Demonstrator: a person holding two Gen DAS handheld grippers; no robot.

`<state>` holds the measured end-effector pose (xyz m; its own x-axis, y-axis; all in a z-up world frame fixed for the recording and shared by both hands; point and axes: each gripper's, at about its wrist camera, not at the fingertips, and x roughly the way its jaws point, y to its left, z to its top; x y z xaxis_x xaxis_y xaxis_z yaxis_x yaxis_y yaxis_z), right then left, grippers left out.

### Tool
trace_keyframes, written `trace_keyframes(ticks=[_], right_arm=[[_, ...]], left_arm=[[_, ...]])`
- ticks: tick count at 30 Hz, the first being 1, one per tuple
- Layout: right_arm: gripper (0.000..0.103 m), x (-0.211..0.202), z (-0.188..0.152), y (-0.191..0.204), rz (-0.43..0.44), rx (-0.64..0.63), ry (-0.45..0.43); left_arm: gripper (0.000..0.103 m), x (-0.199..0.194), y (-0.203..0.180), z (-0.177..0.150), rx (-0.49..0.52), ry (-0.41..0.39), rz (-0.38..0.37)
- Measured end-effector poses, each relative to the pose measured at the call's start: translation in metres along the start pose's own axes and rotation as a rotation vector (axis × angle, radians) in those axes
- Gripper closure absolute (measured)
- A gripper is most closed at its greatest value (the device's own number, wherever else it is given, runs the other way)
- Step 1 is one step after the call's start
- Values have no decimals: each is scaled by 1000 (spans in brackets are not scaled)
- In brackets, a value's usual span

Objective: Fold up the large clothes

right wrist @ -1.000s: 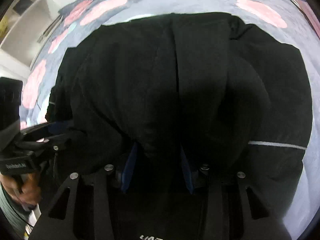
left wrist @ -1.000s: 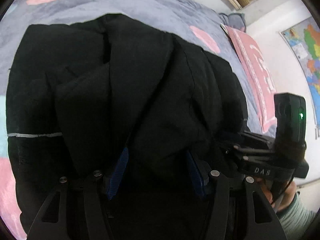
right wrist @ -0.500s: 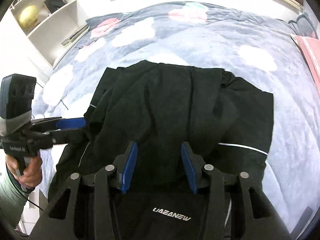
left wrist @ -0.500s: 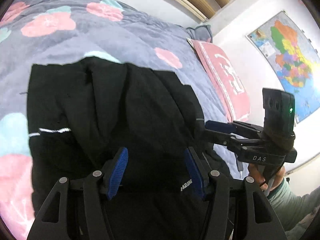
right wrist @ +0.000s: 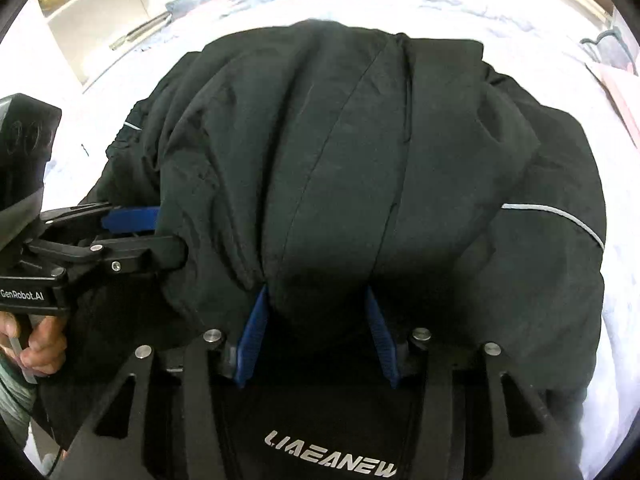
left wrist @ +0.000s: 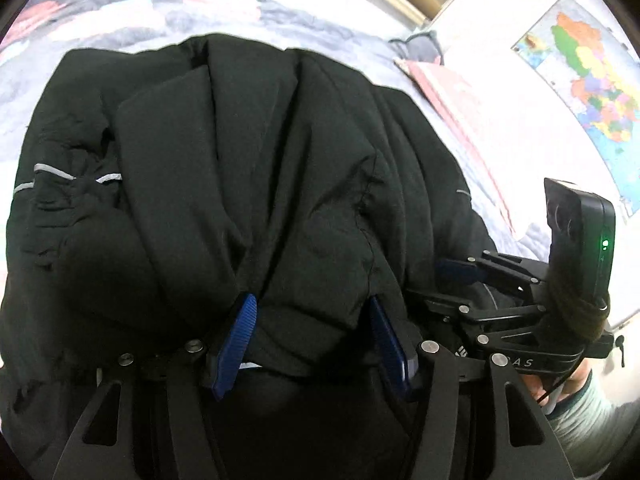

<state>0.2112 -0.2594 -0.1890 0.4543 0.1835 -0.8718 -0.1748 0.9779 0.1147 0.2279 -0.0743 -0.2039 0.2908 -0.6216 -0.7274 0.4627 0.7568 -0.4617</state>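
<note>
A large black garment [left wrist: 240, 168] with thin white reflective stripes lies bunched on the bed and fills both views [right wrist: 360, 152]. My left gripper [left wrist: 310, 334] has its blue pads apart with a thick fold of the black cloth between them. My right gripper [right wrist: 318, 330] stands the same way, blue pads apart with a bunch of cloth between them. The right gripper shows at the right of the left wrist view [left wrist: 460, 272], the left gripper at the left of the right wrist view [right wrist: 132, 216], both at the garment's near edge.
The bed has a grey floral duvet [left wrist: 132, 12]. A pink pillow [left wrist: 460, 100] lies at the right, with a wall map [left wrist: 592, 80] behind it. A white shelf unit [right wrist: 100, 12] stands at the far left.
Both grippers have dropped back low and close to the garment after being raised half a second ago. The cloth again bulges up between the pads and fills the views.
</note>
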Motion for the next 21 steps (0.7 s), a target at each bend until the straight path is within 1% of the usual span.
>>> trace_keyframes(ticks=[3,6,7,9,12,14,16,18,20,21], right_arm=[[51,-7,-7,-1,21,25,-11],[50,-23,-18,-8,76,80,-43],[50,-29,-21,-12,82,94,-54],[50,-46,-31,-16,71,116,-87],[50,-78,-50,-16,32,123,-132],[49,-98,-60,-17,34,130,-157],[49,-120,-72,-17,25,136,-182],[49,-143,-85,-15,6,140,-216],[49,-168,-96,-17,-6,143,-241],[48,-175,-100,-14,-17,143,-249]], left_arm=[[43,-14,-3,-10,24,-45,-5],[43,-27,-4,-15,31,-81,-5],[43,-33,-5,-16,33,-92,-2],[43,-52,-9,-25,43,-121,23],[43,-88,-16,-50,42,-155,41],[43,-110,-22,-64,48,-180,58],[43,-132,-26,-81,74,-205,111],[43,-148,-30,-95,101,-202,199],[43,-162,-30,-104,113,-198,266],[43,-167,-32,-106,106,-199,277]])
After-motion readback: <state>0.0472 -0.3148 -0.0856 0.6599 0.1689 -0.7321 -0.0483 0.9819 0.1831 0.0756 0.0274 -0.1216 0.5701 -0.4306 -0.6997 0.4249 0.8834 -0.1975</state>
